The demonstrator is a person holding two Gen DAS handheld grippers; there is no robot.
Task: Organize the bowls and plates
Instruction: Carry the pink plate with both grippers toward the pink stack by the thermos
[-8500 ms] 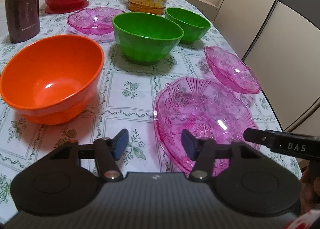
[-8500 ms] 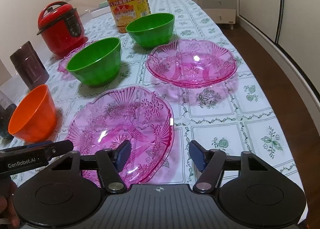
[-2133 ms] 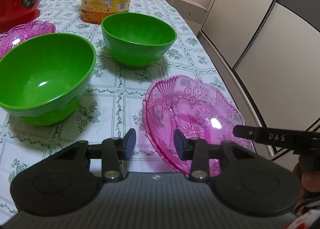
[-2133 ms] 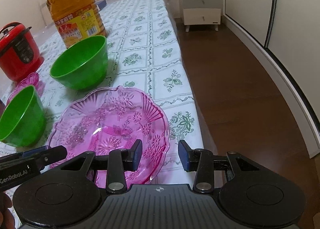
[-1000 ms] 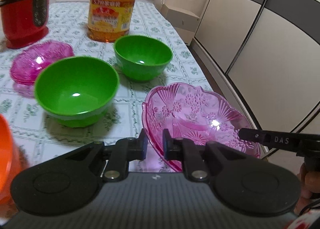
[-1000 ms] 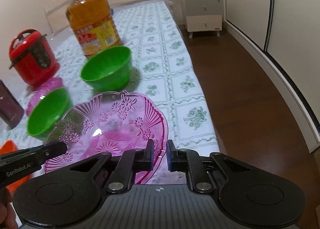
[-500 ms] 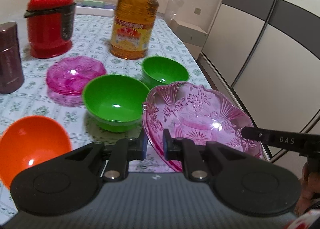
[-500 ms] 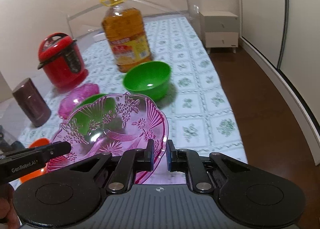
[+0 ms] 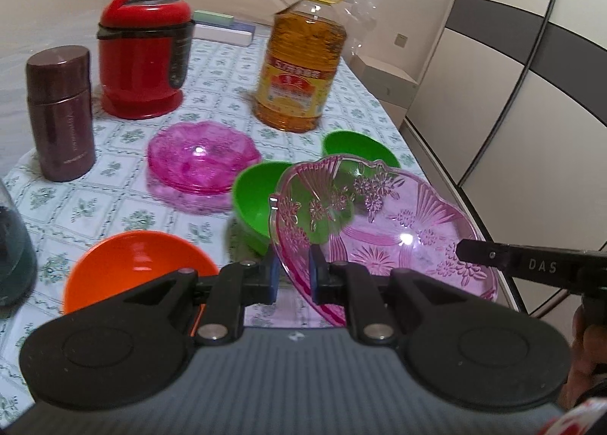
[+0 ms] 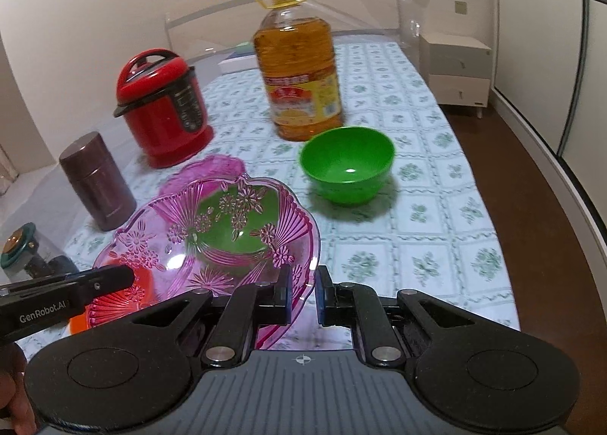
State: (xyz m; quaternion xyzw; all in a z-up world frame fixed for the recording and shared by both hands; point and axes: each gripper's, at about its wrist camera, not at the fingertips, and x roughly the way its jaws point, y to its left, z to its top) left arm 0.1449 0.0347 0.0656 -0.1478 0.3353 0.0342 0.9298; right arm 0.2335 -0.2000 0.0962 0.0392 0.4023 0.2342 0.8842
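The left gripper (image 9: 291, 275) is clamped narrow on the near left rim of the large pink plate (image 9: 383, 222); the right gripper (image 10: 302, 292) is clamped likewise on the opposite rim, its pads pressing the edge; the plate is held between the two tools, clear of the table (image 9: 114, 203) and tilted slightly.

Beneath and behind the held plate, seen partly through its clear pink body, sits a green bowl (image 9: 258, 203); a second green bowl (image 10: 347, 163) stands further back on the patterned cloth, just in front of the oil bottle (image 10: 297, 66); the two bowls are apart.

A small pink plate (image 9: 203, 158) rests on the table left of the green bowls, near the red cooker (image 9: 144, 55); whether it is one dish or a stack cannot be told.

An orange bowl (image 9: 132, 264) stands at the near left, partly hidden by the left tool's body; a brown flask (image 9: 60, 112) stands upright at the far left edge.

A hand (image 9: 586, 363) shows at the lower right of the left wrist view.
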